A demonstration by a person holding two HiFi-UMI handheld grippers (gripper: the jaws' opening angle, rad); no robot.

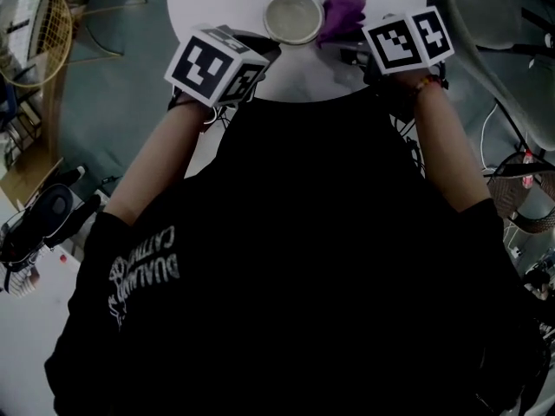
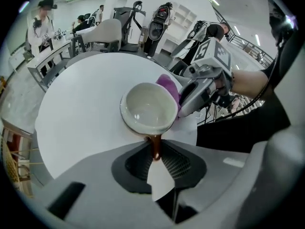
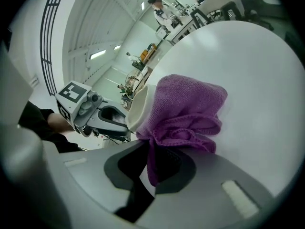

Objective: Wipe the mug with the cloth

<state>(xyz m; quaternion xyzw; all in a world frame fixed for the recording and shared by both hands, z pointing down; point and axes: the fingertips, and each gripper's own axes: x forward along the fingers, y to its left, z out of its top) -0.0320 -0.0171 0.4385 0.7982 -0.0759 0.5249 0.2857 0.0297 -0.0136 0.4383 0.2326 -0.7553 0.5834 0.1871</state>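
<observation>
Mug look: round cream mug with a glossy pale inside that holds nothing, and a brown handle
Mug place: over the near part of the white round counter, at 12 o'clock in the head view, between the two grippers
Left hand-held gripper: jaws clamped on the brown handle, the mug's mouth turned toward its camera
Cloth: purple, bunched, pressed against the mug's outer wall at the mug's 3 o'clock in the head view
Right hand-held gripper: jaws pinched on a fold of the cloth
In the way: the marker cubes hide both sets of jaws from the head view; the cloth covers most of the mug in the right gripper view
Around: a wire chair at 10 o'clock; people stand far behind the counter
</observation>
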